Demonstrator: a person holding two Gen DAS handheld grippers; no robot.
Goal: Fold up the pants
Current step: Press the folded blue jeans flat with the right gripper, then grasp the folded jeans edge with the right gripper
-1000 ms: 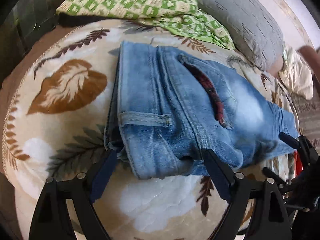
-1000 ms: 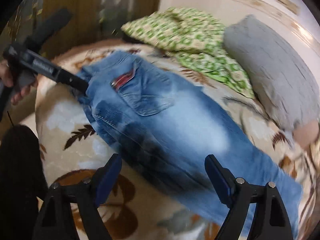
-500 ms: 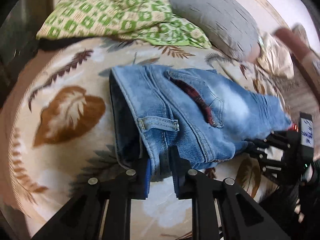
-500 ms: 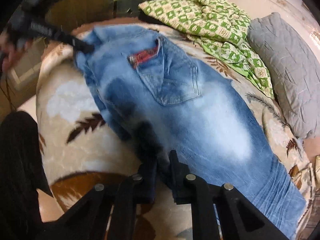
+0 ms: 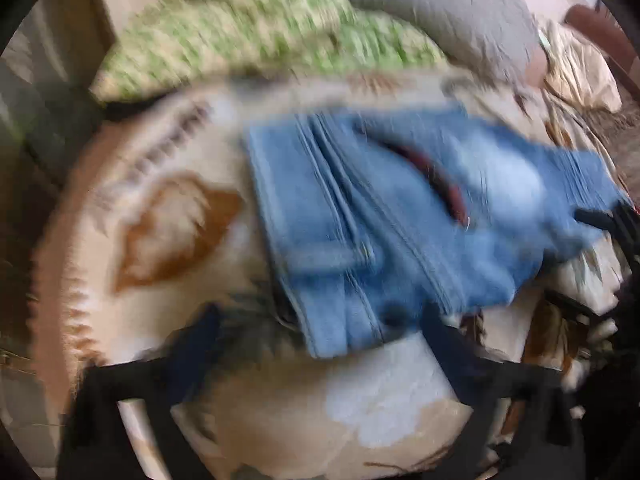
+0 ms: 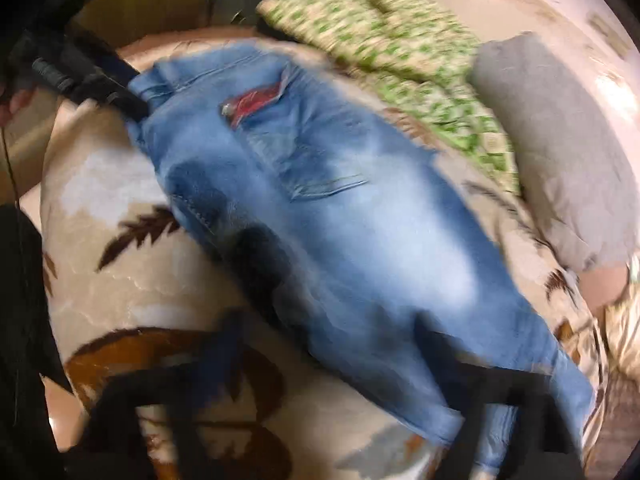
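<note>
Light blue jeans (image 5: 384, 220) lie folded lengthwise on a leaf-patterned blanket (image 5: 172, 224), with a red label at the back pocket (image 6: 252, 102). Both views are blurred by motion. My left gripper (image 5: 320, 344) is open, its fingers either side of the waistband corner, just in front of it. My right gripper (image 6: 332, 348) is open over the lower edge of the jeans (image 6: 360, 240) at thigh height. The left gripper also shows in the right wrist view (image 6: 104, 80) at the waistband end.
A green checked cloth (image 5: 256, 36) and a grey pillow (image 5: 448, 12) lie at the far side of the bed. A crumpled cream cloth (image 5: 580, 72) lies to the right. The blanket's edge drops off at the left.
Both grippers were shut on the jeans' edge half a second ago and have now opened and let go. Both cameras have pulled back a little.
</note>
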